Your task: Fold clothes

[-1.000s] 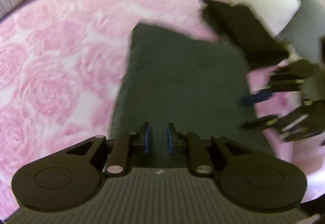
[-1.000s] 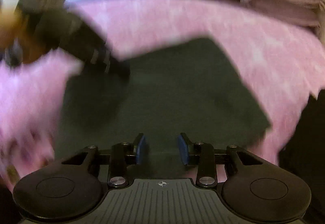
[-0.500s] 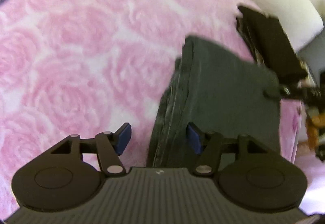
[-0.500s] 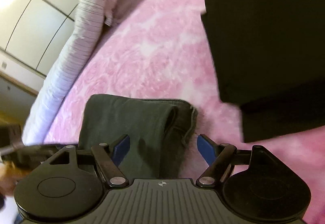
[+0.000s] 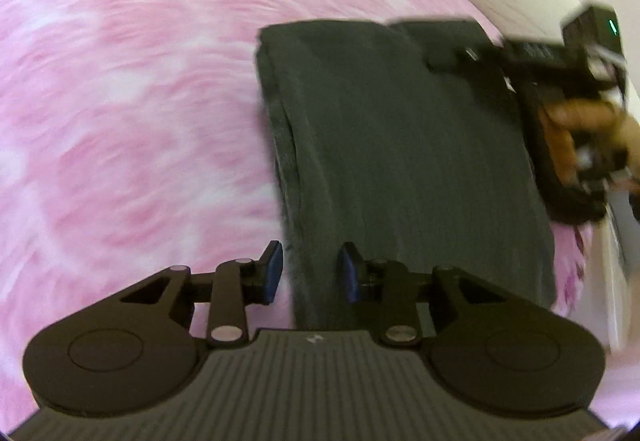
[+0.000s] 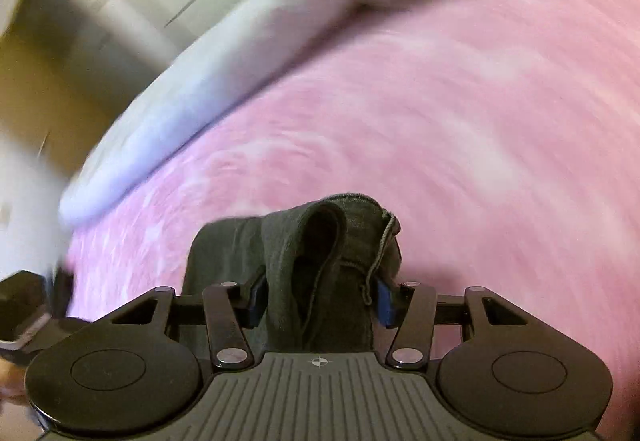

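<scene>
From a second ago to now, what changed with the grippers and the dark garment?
Both hand-held grippers left the garment's middle for opposite edges. The left is closing around the dark garment's side edge; the right is closing around a bunched end. The garment stays on the pink blanket.

The dark grey garment (image 5: 400, 161), spread flat a second ago, is now seen folded into a narrow stack on the pink blanket (image 5: 120, 121). The left gripper (image 5: 310, 273), nearly shut before, has been brought astride the stack's side edge, jaws closing. The right gripper (image 6: 320, 301) has been carried to the bunched end, which now rises between its closing jaws.
</scene>
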`<action>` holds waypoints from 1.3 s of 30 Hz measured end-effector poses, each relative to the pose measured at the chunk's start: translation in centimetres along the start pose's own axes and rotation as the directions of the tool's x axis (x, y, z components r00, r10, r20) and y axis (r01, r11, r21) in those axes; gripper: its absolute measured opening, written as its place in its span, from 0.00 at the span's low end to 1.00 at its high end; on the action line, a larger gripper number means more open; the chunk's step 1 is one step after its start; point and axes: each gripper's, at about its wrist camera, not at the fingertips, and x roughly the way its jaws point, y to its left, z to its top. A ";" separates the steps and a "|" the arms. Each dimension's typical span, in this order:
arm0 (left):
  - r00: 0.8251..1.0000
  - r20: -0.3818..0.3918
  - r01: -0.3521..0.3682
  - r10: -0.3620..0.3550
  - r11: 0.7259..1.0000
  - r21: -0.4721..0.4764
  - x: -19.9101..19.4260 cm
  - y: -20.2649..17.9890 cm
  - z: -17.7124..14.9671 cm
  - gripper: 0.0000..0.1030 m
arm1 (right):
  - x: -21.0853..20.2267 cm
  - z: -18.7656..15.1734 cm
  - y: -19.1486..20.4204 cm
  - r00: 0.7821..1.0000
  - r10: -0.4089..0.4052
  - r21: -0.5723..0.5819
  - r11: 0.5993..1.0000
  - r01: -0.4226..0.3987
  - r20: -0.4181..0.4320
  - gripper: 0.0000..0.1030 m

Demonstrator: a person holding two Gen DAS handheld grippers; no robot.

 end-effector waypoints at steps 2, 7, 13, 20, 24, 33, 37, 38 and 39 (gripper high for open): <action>0.999 0.029 -0.027 0.028 0.998 -0.053 -1.0 0.8 -0.8 0.25 | 3.6 2.7 1.6 0.999 0.023 -0.136 0.990 -0.028 -0.041 0.51; 0.996 0.065 -0.048 0.055 0.994 -0.093 -2.8 1.8 -1.0 0.28 | 5.8 3.0 2.4 0.991 -0.109 -0.224 0.971 0.089 -0.083 0.60; 0.990 0.105 -0.100 0.095 0.994 0.035 -3.8 2.0 1.9 0.36 | -6.3 -4.4 3.1 0.955 -0.245 -0.056 0.965 0.257 0.168 0.66; 0.986 0.141 -0.122 0.084 0.948 0.293 -1.5 0.7 9.1 0.39 | -14.8 -19.2 4.3 0.934 -0.333 0.423 0.871 0.250 0.133 0.72; 0.989 0.111 -0.131 0.099 0.929 0.347 1.2 1.0 12.1 0.39 | -13.2 -23.9 4.5 0.946 -0.275 0.592 0.796 0.124 0.172 0.72; 0.996 0.035 -0.085 0.078 0.933 0.350 3.9 1.9 12.3 0.43 | -13.6 -20.2 -0.3 0.910 -0.357 0.723 0.684 0.099 0.214 0.19; 0.998 0.027 -0.068 0.062 0.902 0.427 3.7 -0.2 11.1 0.44 | -15.6 -14.9 -3.8 0.895 -0.409 0.622 0.751 0.221 0.176 0.19; 0.997 0.034 -0.079 0.071 0.889 0.451 3.6 -0.6 10.7 0.43 | -15.6 -13.8 -4.5 0.897 -0.417 0.591 0.764 0.258 0.147 0.20; 0.996 0.040 -0.090 0.081 0.875 0.475 3.4 -1.1 10.4 0.43 | -15.4 -12.9 -4.7 0.899 -0.423 0.555 0.778 0.296 0.114 0.20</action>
